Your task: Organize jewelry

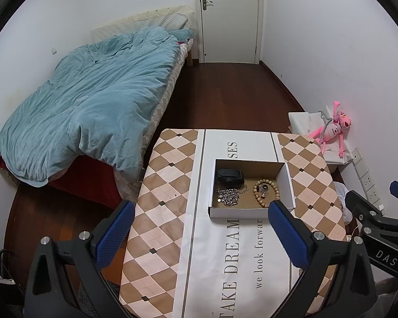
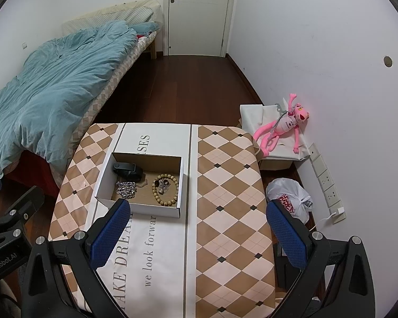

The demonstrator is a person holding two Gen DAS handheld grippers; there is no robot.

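- A small open cardboard box (image 1: 252,210) sat on the table (image 1: 167,185), on the white printed strip that ran down the middle of the checked tablecloth.
- All the jewelry lay inside that box: a black watch (image 1: 230,177) at the back left, a silver chain (image 1: 227,196) heaped in front of it, and a wooden bead bracelet (image 1: 265,192) on the right side.
- A few small dark and silver pieces (image 2: 164,185) rested inside the ring of beads; they were too small to tell apart.
- The left gripper (image 1: 201,234) hung above the near part of the table with its blue-padded fingers spread wide and nothing between them.
- Its right finger (image 1: 288,235) appeared just in front of the box's near right corner; whether it touched could not be told.
- The right gripper (image 2: 197,234) was likewise spread wide and empty, held over the table just to the right of the box.
- Its left finger (image 2: 110,234) overlapped the box's near left corner in the right wrist view.
- A bed with a blue quilt (image 1: 92,98) stood left of the table, and a pink plush toy (image 2: 284,127) lay on a white box by the right wall.
- A white plastic bag (image 2: 289,198) sat on the floor beside the table.
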